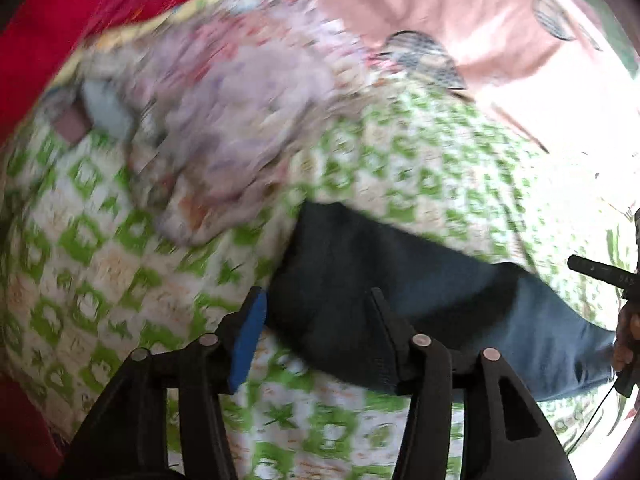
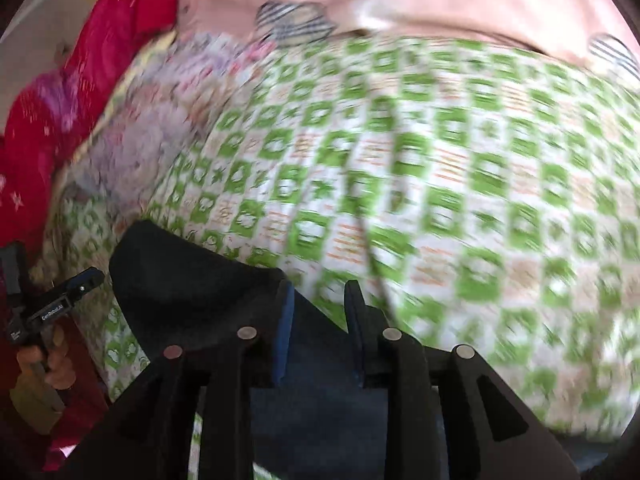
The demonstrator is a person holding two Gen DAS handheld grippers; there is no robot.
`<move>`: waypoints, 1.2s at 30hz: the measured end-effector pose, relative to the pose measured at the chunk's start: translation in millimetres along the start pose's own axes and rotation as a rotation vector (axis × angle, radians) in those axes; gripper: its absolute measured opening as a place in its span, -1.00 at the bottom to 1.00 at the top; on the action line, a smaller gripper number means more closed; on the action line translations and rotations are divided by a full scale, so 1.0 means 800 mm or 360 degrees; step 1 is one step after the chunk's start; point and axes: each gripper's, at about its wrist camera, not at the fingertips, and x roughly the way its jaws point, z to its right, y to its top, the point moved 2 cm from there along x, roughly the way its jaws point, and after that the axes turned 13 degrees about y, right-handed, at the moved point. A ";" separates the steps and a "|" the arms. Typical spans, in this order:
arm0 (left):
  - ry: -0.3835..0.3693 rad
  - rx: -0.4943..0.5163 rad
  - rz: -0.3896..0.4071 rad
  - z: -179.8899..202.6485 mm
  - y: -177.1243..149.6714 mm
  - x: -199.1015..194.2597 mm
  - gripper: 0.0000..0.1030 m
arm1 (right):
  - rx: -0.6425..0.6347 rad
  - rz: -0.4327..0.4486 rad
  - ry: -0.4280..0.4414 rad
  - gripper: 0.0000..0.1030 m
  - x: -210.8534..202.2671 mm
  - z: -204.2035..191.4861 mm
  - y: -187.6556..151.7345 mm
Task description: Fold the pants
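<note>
Left gripper (image 1: 316, 312) has its jaws spread, dark pants (image 1: 360, 280) lying between them on the green-checked sheet (image 1: 100, 248). Right gripper (image 2: 318, 300) is also spread over the pants (image 2: 192, 280), which run toward 9 o'clock. Further off, at 11 o'clock, lies a blurred floral cloth (image 1: 240, 112); a pink pillow (image 1: 440, 12) sits at 1 o'clock.

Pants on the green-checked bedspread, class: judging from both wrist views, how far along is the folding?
Done: the dark pants lie on the bedspread, seemingly doubled over, though blur hides detail. In hand: the left gripper and right gripper both stand open over the cloth, gripping nothing. Left: no compact folded bundle shows yet; further folds seem needed.
</note>
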 end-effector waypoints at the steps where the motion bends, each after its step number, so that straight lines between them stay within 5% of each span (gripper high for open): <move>1: -0.0033 0.0046 0.0017 0.014 0.004 -0.006 0.04 | 0.0035 0.0023 -0.0006 -0.47 -0.013 0.006 -0.008; 9: -0.0369 0.0469 0.0065 0.162 0.011 -0.042 0.11 | 0.0314 0.0189 -0.0140 -0.47 -0.099 0.057 -0.077; 19: -0.0786 0.1146 0.0000 0.343 -0.070 -0.087 0.16 | 0.0706 0.0436 -0.0320 -0.47 -0.207 0.111 -0.191; 26: -0.0938 0.1414 -0.0042 0.423 -0.101 -0.096 0.18 | 0.0920 0.0570 -0.0380 -0.47 -0.242 0.133 -0.259; 36: -0.1016 0.1779 -0.0137 0.491 -0.158 -0.094 0.19 | 0.1062 0.0644 -0.0337 -0.46 -0.244 0.158 -0.287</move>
